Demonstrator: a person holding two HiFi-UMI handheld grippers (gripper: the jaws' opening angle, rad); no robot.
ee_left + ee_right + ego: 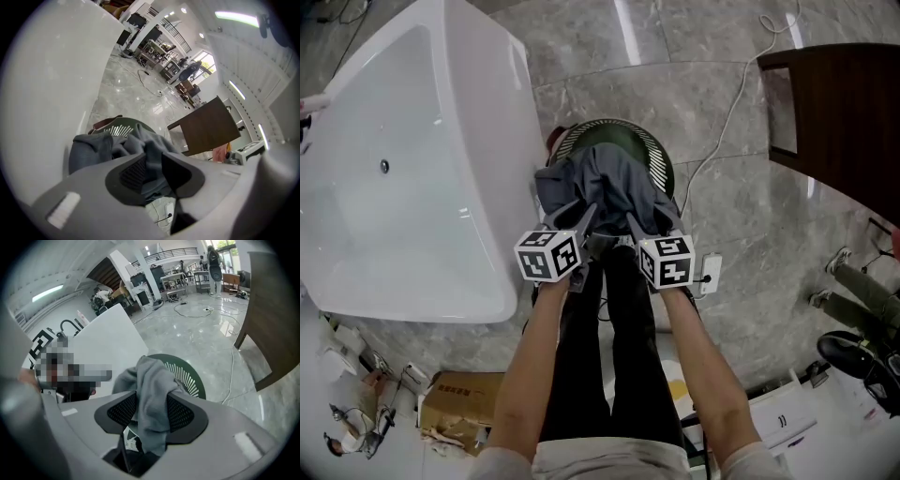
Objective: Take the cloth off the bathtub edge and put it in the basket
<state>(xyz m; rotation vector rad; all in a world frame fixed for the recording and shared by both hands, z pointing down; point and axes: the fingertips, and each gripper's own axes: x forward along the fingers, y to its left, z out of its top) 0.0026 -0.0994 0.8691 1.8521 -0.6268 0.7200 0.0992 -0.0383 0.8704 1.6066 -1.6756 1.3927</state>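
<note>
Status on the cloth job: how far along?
Done: the cloth is off the bathtub edge. In hand: the left gripper and the right gripper are each clamped on a fold of it, holding it bunched over the green basket beside the tub. Left: lower it into the basket and let go with both grippers.

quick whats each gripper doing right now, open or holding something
Left gripper: jaws closed on the grey cloth.
Right gripper: jaws closed on the same grey cloth.
</note>
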